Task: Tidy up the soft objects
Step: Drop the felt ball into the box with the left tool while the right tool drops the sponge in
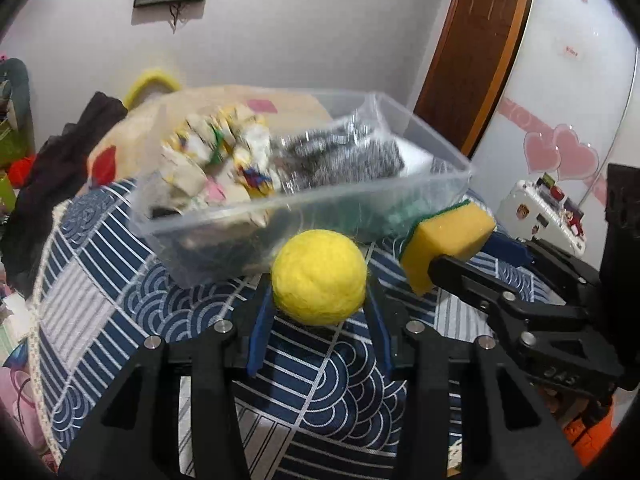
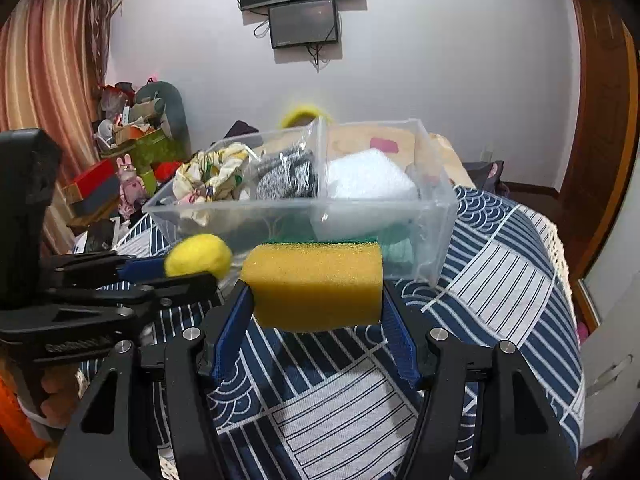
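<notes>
My left gripper (image 1: 320,280) is shut on a yellow felt ball (image 1: 319,277), held above the blue patterned cloth, just in front of the clear plastic bin (image 1: 224,224). My right gripper (image 2: 316,284) is shut on a yellow sponge (image 2: 316,284) with a green scouring top, also just in front of the bin (image 2: 440,216). The sponge (image 1: 452,236) and ball (image 2: 198,256) each show in the other view. The bin has a divider (image 2: 320,160); it holds patterned fabric (image 2: 212,172), a black-and-white cloth (image 2: 284,180) and a white soft item (image 2: 368,180).
The bin stands on a table under a blue and white patterned cloth (image 2: 500,280). A beige cushion (image 1: 132,136) and dark clothing (image 1: 60,160) lie behind it. Clutter and boxes (image 2: 120,152) stand at the left wall. A white case (image 1: 540,212) sits to the right.
</notes>
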A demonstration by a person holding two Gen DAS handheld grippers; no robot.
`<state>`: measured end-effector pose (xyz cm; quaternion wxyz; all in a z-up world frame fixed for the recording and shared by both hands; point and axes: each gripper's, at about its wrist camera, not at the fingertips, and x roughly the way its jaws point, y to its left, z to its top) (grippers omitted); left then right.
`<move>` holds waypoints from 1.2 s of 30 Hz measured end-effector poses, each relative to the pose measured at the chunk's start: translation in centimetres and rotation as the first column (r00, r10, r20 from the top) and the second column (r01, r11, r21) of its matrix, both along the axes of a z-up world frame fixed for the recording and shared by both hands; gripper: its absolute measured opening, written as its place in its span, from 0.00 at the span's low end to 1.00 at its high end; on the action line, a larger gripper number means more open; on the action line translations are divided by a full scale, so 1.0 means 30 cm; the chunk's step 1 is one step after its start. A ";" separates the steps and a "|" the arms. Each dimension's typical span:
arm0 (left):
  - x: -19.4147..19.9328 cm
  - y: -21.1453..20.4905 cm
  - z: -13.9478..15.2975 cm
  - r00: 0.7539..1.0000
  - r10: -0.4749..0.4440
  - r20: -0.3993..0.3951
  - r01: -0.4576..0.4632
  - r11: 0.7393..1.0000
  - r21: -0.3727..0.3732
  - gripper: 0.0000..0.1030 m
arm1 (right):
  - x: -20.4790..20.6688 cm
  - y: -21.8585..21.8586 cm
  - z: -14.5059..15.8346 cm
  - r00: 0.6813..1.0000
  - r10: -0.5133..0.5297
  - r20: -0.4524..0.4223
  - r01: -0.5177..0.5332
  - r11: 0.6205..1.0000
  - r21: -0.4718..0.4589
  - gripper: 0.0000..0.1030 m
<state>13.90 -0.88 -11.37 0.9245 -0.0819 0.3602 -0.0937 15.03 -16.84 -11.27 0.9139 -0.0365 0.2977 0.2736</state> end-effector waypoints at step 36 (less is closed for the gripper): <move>0.259 0.093 0.021 0.997 0.075 0.007 -0.075 0.997 -0.016 0.42 | 0.208 0.132 0.078 0.999 0.019 0.043 -0.017 0.999 -0.036 0.58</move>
